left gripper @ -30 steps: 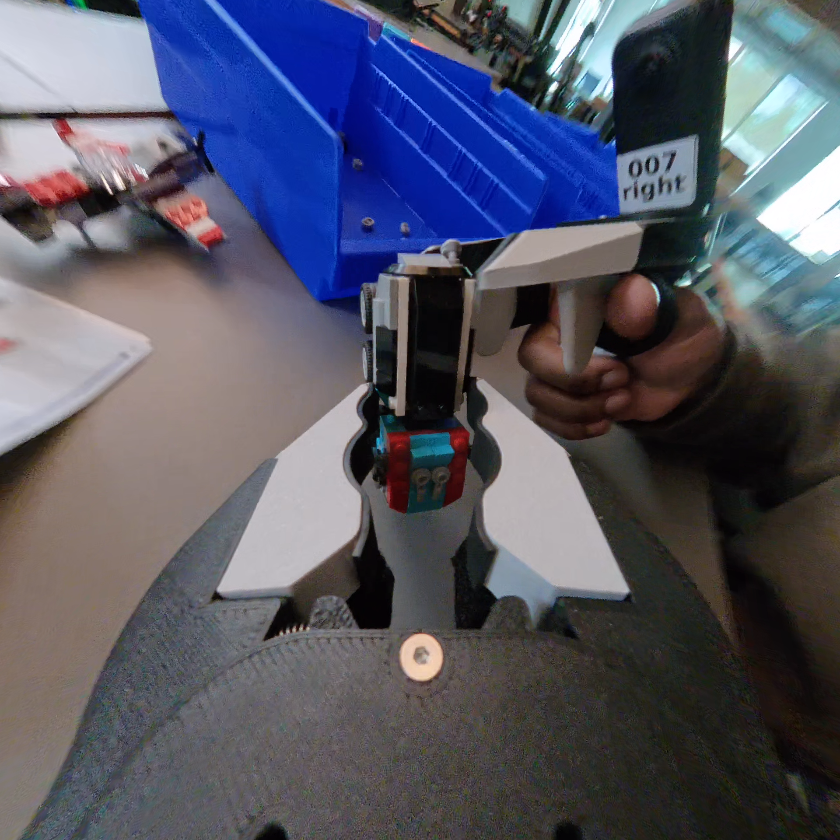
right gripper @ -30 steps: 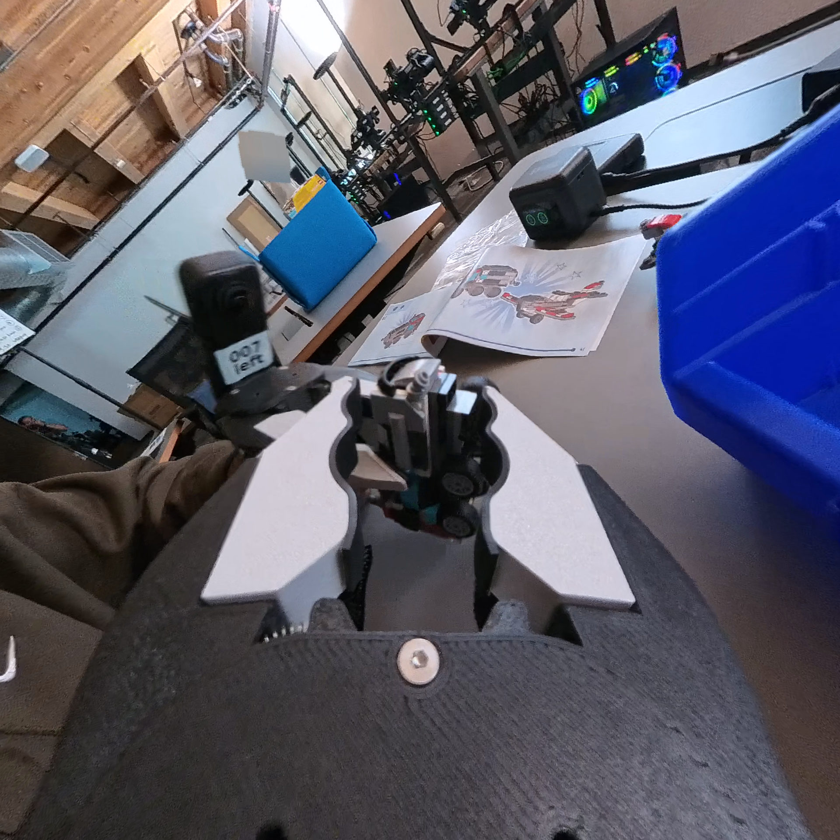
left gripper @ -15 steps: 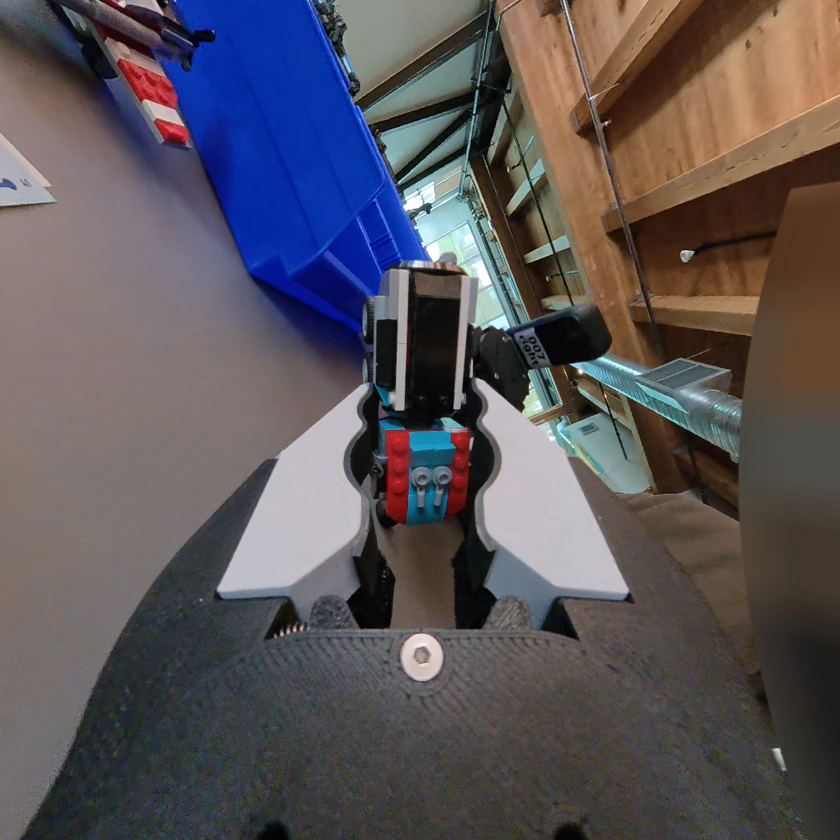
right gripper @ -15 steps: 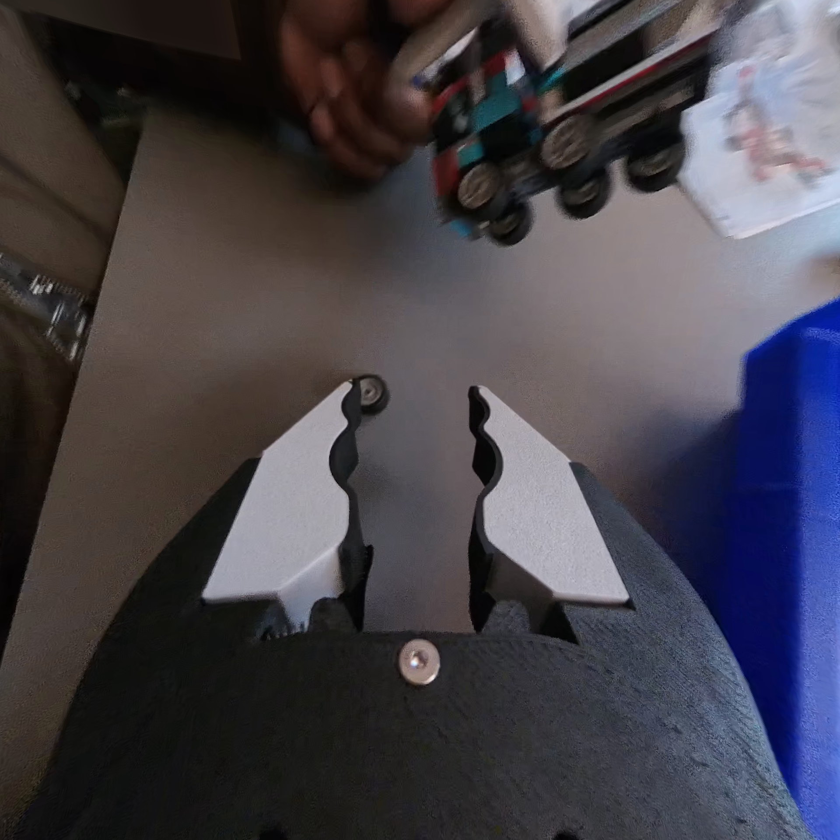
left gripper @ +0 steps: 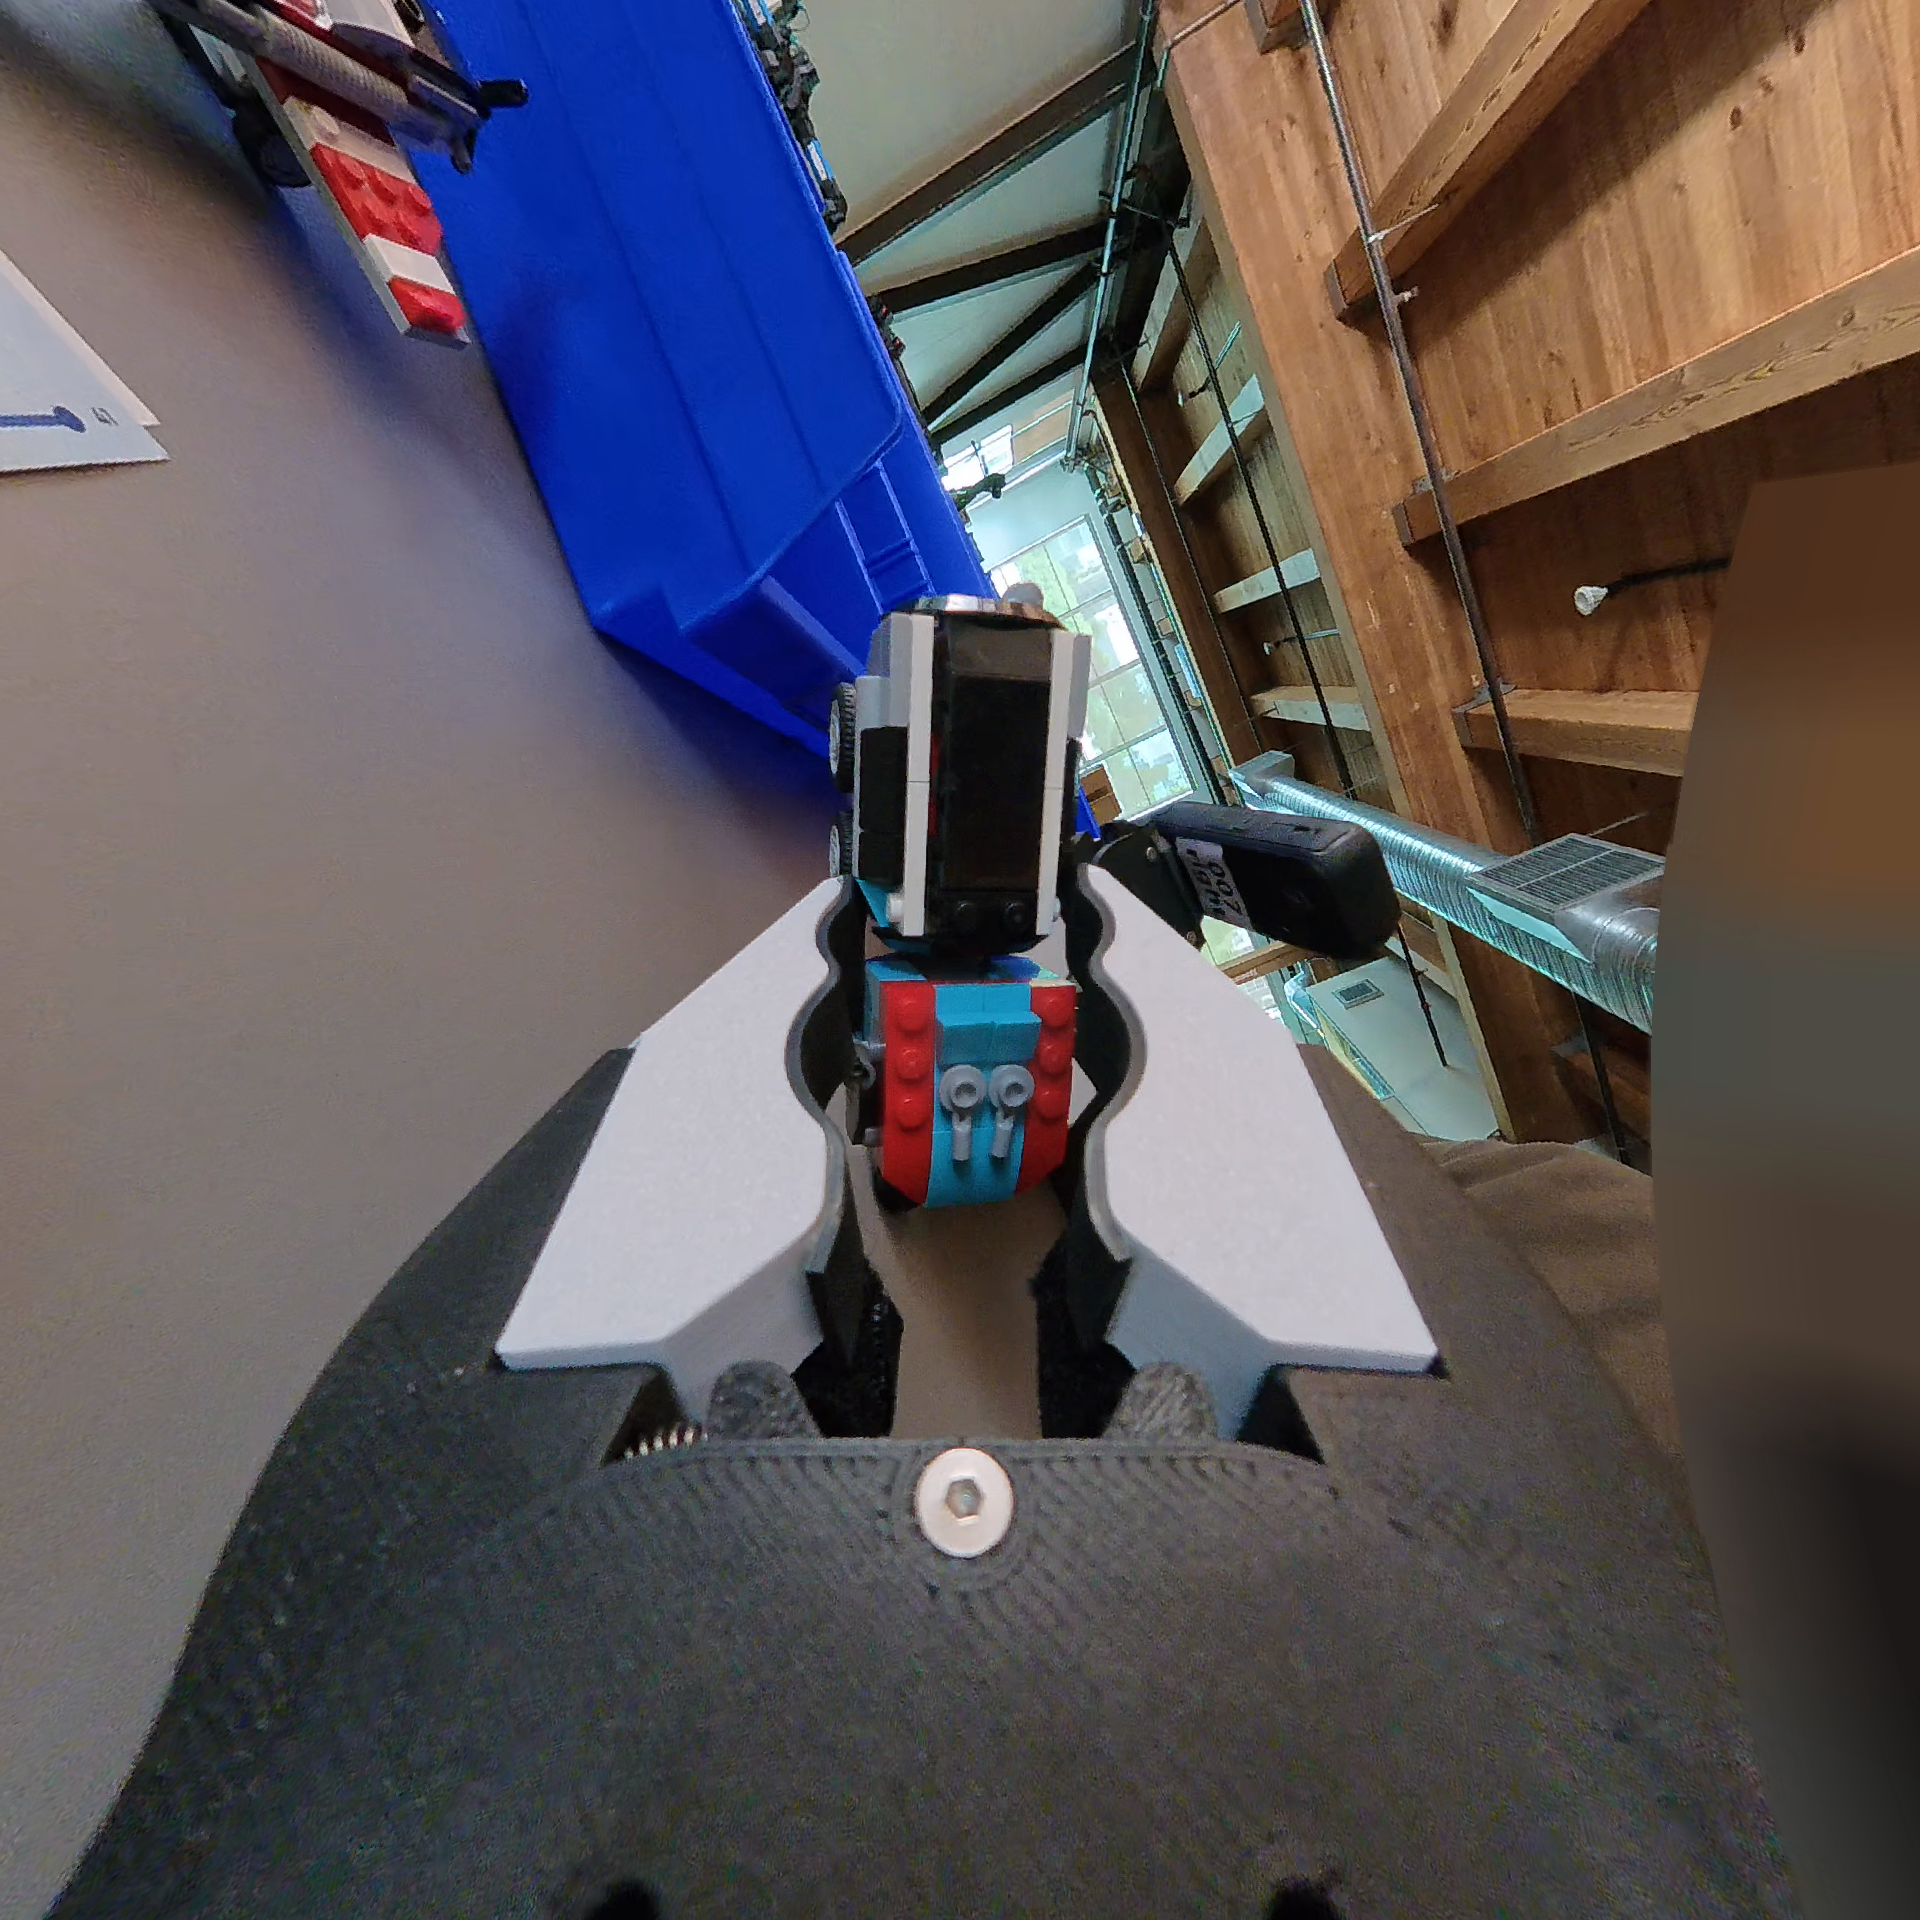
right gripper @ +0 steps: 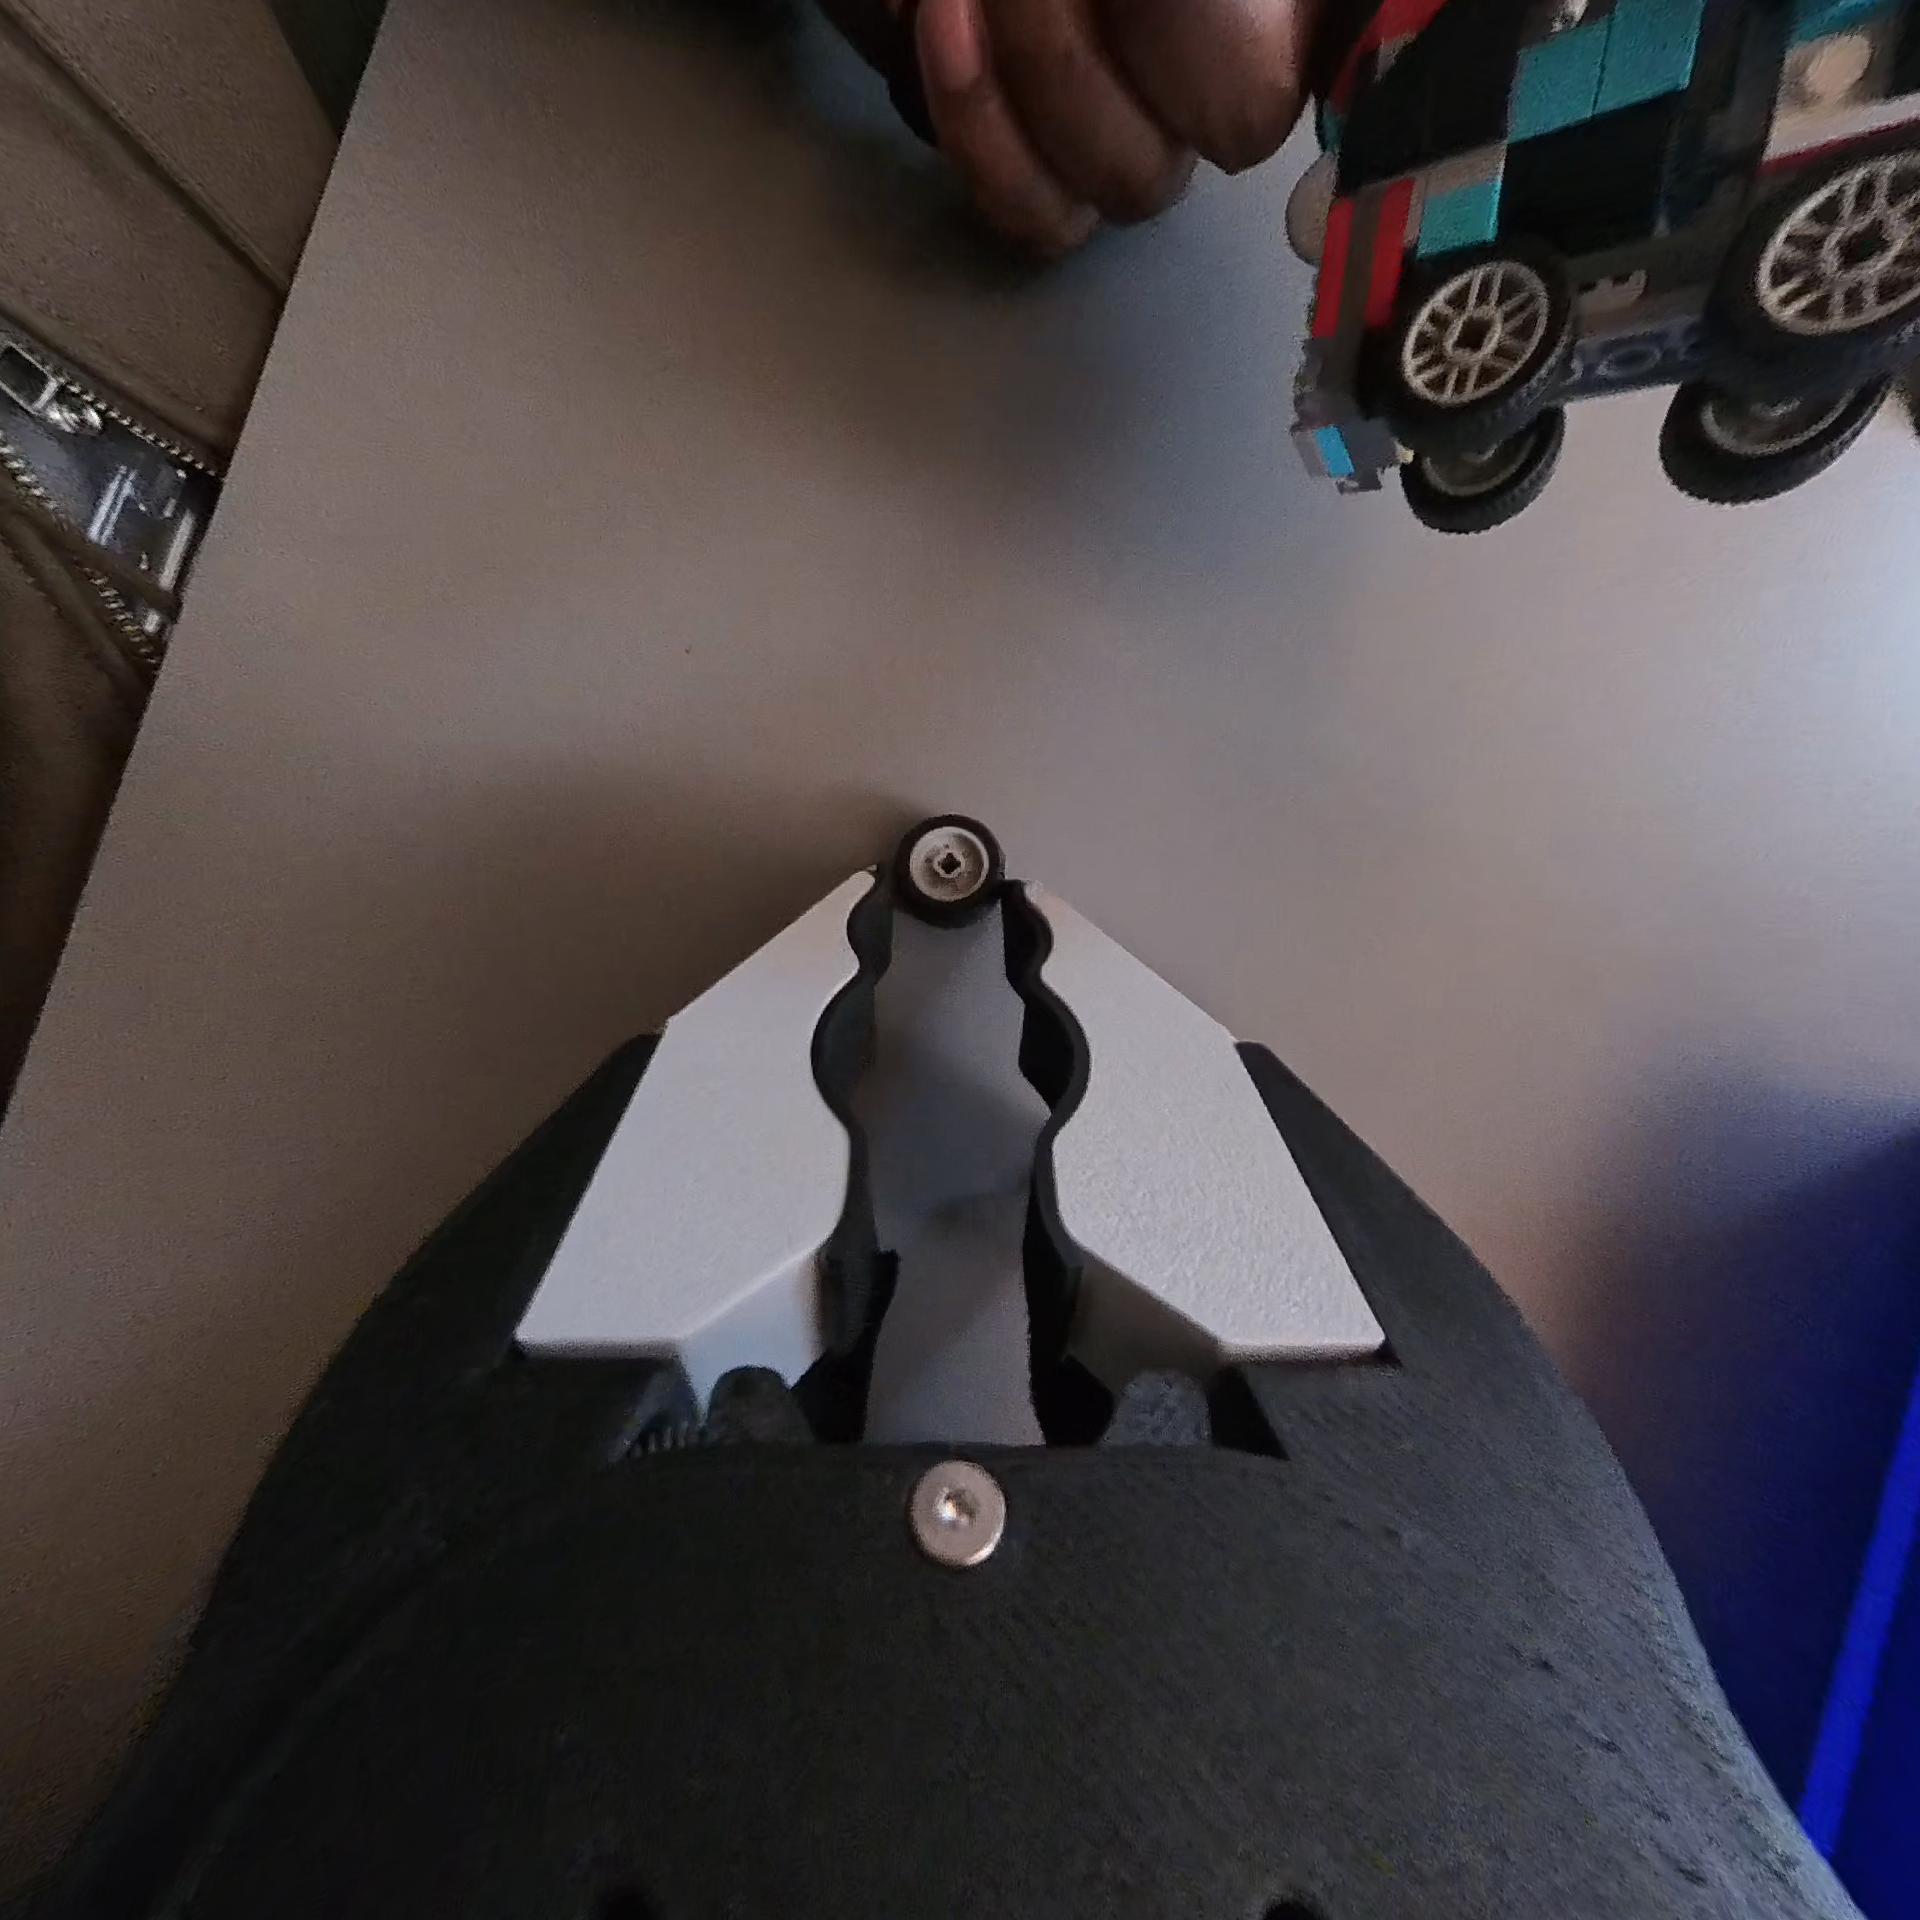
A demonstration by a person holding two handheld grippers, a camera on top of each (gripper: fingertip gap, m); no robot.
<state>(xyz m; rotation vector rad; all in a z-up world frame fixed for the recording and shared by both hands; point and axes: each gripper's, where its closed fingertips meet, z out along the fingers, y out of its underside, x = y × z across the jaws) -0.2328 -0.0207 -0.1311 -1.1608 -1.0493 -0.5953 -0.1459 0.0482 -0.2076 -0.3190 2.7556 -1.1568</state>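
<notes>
- The left claw (left gripper: 961, 914) is clamped on a brick-built toy truck of red, teal, black and white plastic (left gripper: 961, 935); both grey fingers (left gripper: 727, 1122) press its sides, and the truck's black-and-white body juts out past the fingertips.
- The right claw (right gripper: 951, 894) is narrowed on a small black rubber toy wheel with a grey hub (right gripper: 951, 864) — the wheel sits right at the fingertips, on the grey bench (right gripper: 623, 520).
- In the right wrist view the same truck (right gripper: 1621, 239) hangs above the bench, well apart from the small wheel, with a hand (right gripper: 1091, 104) beside it.
- A large blue plastic bin (left gripper: 665, 312) stands on the bench behind the truck; its contents are hidden from this angle.
- A second brick model in red, white and grey (left gripper: 353, 135) lies beside the bin, and the corner of a printed booklet (left gripper: 52, 395) lies near the bench's left edge.
- The left claw is rolled hard to one side — wooden shelving (left gripper: 1558, 312) fills the right of its view.
</notes>
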